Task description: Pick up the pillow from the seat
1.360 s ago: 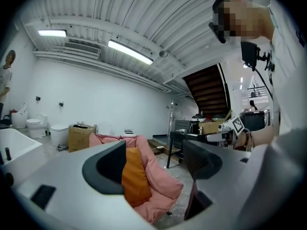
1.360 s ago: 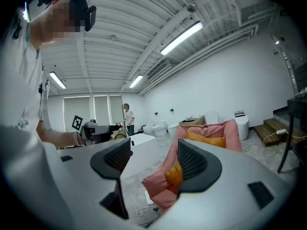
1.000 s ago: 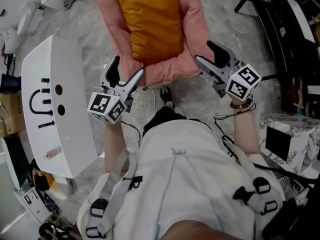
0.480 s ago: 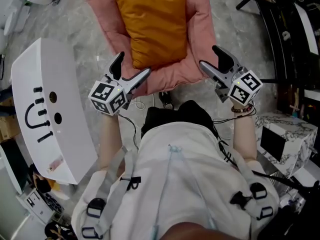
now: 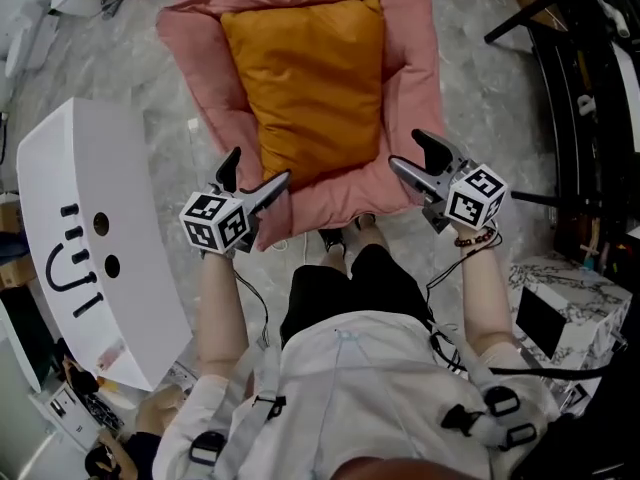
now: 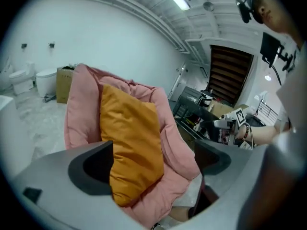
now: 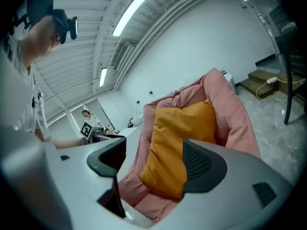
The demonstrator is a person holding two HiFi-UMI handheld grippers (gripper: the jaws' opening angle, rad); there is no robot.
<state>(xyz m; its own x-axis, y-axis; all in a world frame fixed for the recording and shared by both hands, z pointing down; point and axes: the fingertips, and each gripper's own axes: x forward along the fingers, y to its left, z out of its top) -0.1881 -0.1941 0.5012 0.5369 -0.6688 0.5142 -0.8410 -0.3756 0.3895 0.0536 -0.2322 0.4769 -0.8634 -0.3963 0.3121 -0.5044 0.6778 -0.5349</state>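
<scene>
Pink seat (image 5: 410, 78) now nearer; approach step. Left gripper (image 5: 258, 168) opening, right gripper (image 5: 405, 150) apart, both empty. Next I straddle orange pillow (image 5: 305, 83).

White curved panel (image 5: 120, 178) at left, marbled box (image 5: 590, 283) at right

Light: bright, even indoor light; both gripper views carry a cool bluish cast.
Source: long ceiling lamps (image 7: 129, 11) overhead, burnt out to plain white.
Shadows: soft and faint on the floor (image 5: 480, 88); the dark furniture (image 5: 590, 88) at the right edge of the head view sinks into black.
Glare: the white table (image 5: 90, 228) is nearly washed out.
Colour: the pillow (image 5: 305, 83) looks saturated and evenly lit.
Distortion: strong fisheye in the gripper views, with black corners and bowed walls.
Focus: the shirt (image 5: 370, 388) closest to the head camera is soft.
</scene>
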